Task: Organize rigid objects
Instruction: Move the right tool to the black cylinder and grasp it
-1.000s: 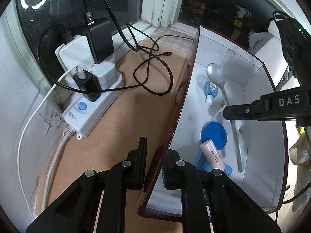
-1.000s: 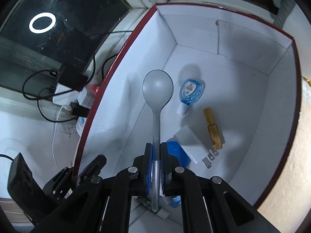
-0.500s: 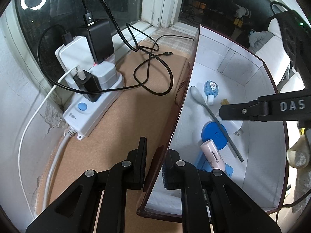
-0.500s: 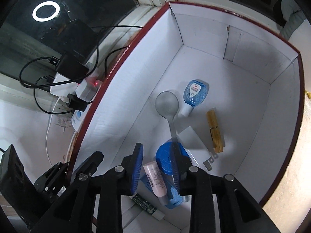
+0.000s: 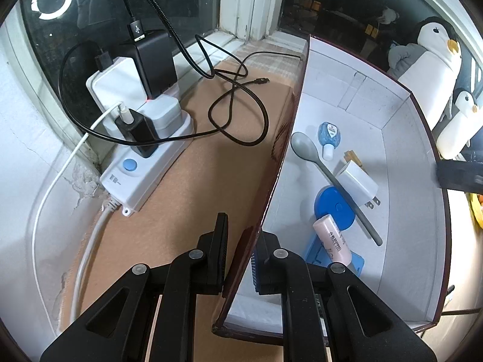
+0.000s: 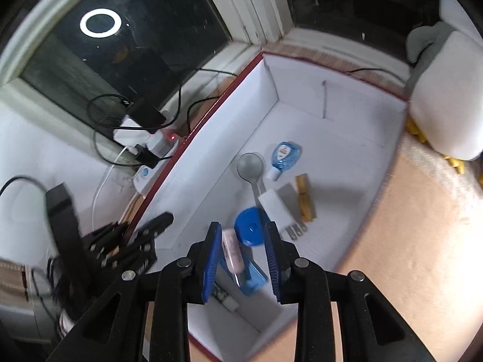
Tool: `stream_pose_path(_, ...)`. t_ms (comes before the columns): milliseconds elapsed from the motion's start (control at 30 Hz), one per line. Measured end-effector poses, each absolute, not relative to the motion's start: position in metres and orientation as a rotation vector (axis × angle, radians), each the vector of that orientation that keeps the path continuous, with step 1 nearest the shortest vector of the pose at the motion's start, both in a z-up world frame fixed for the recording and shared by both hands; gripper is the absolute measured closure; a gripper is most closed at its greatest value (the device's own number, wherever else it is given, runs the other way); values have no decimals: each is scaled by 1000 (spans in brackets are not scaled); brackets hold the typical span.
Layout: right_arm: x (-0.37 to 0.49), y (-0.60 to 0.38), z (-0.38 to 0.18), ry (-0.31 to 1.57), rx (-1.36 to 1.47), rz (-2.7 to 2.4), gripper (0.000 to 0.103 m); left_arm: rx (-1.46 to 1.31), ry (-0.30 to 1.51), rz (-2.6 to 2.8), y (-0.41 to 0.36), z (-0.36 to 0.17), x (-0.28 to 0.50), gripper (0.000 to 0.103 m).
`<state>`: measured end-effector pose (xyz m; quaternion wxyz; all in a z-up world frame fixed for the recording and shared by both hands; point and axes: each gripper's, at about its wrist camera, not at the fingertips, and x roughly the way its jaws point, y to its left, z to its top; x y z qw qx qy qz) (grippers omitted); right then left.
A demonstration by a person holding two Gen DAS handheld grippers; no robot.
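Note:
A white box with a dark red rim holds a grey spoon lying flat. Its handle crosses a blue round disc. Around it lie a blue sanitiser bottle, a white charger plug, a wooden clothespin and a pink tube on a blue case. My left gripper is shut on the box's left wall. My right gripper hangs above the box, its jaws opening with nothing between them.
Left of the box a white power strip carries several chargers, and black cables loop over the brown sill. Penguin plush toys stand behind the box on the right. Brown surface lies to the right of the box.
My right gripper let go of the spoon, which now lies in the box, then rose and drew back with its jaws parted. The left gripper stayed put on the wall.

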<state>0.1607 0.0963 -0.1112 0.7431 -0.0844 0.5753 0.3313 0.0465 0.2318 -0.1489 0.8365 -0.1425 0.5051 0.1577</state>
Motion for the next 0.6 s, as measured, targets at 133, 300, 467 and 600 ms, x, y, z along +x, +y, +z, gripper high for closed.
stream_pose_path(133, 152, 57, -95, 1215, -179, 725, 70, -301, 1075, 341, 230, -148, 47, 91)
stream_pose_path(300, 142, -2, -81, 1176, -180, 661, 69, -298, 1076, 345, 228, -144, 46, 91)
stream_pose_path(467, 131, -77, -70, 1107, -171, 576, 64, -294, 1074, 348, 227, -142, 42, 91)
stream_pose_path(600, 119, -119, -73, 1099, -186, 544, 64, -294, 1076, 356, 227, -142, 43, 91)
